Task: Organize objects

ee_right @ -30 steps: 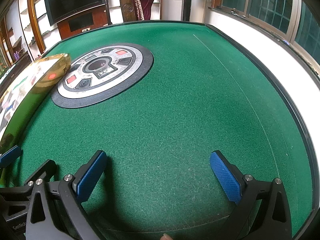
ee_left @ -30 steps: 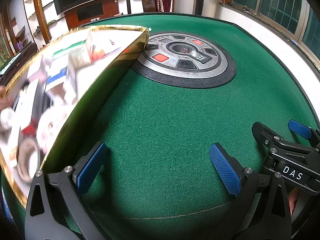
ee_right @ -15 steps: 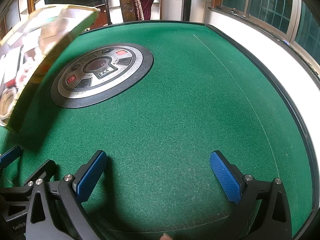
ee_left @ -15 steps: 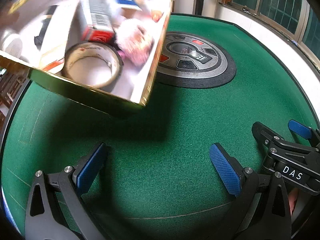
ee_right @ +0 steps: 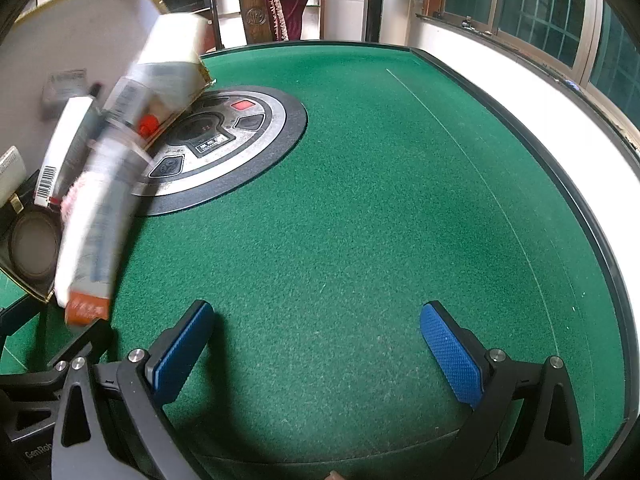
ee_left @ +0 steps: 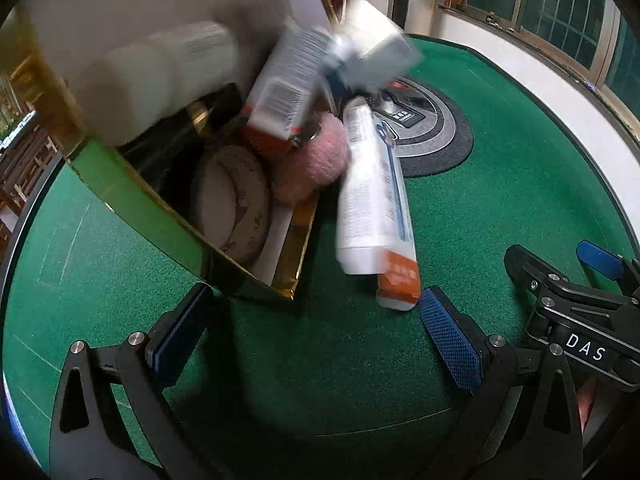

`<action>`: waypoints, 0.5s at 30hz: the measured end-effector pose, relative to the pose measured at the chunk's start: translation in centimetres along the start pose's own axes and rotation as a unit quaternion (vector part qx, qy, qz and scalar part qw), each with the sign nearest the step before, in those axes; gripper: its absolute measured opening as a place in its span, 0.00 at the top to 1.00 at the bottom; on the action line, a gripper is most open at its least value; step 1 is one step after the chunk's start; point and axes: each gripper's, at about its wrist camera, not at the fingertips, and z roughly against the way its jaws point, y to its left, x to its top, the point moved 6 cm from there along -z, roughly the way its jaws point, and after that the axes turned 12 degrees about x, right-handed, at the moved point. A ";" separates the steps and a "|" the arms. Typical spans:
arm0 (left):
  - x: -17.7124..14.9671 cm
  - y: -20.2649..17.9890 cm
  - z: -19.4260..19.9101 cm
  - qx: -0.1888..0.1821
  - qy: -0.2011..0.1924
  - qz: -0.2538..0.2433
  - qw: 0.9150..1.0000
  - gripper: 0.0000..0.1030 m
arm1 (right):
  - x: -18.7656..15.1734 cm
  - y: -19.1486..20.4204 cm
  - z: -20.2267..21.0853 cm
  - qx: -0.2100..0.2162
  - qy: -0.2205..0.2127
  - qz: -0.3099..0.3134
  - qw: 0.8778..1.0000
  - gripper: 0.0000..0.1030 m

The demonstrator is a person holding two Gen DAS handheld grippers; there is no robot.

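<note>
A gold box (ee_left: 132, 192) hangs steeply tipped over the left side of the green table (ee_left: 500, 208), its near corner just above the left gripper (ee_left: 316, 332). Its contents are blurred: a tape roll (ee_left: 236, 204) and a pink puff (ee_left: 316, 164) sit in the low end, a carton (ee_left: 284, 100) tilts above them, and what looks like a white tube (ee_left: 376, 208) pokes over the rim, its orange end near the felt. The round console (ee_left: 432, 128) lies beyond. Both grippers, the right gripper (ee_right: 316, 344) included, have jaws spread and hold nothing.
</note>
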 end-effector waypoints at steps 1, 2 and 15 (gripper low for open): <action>0.0 0.0 0.0 0.000 0.000 0.000 1.000 0.00 | 0.0 0.0 0.0 0.000 0.000 0.000 1.000 0.00; 0.0 0.0 0.0 0.000 0.000 0.000 1.000 0.00 | 0.0 -0.1 0.0 0.000 0.000 0.000 1.000 0.00; 0.0 0.0 -0.1 0.000 0.000 0.000 1.000 0.00 | 0.3 0.7 -0.3 0.000 0.000 0.000 1.000 0.00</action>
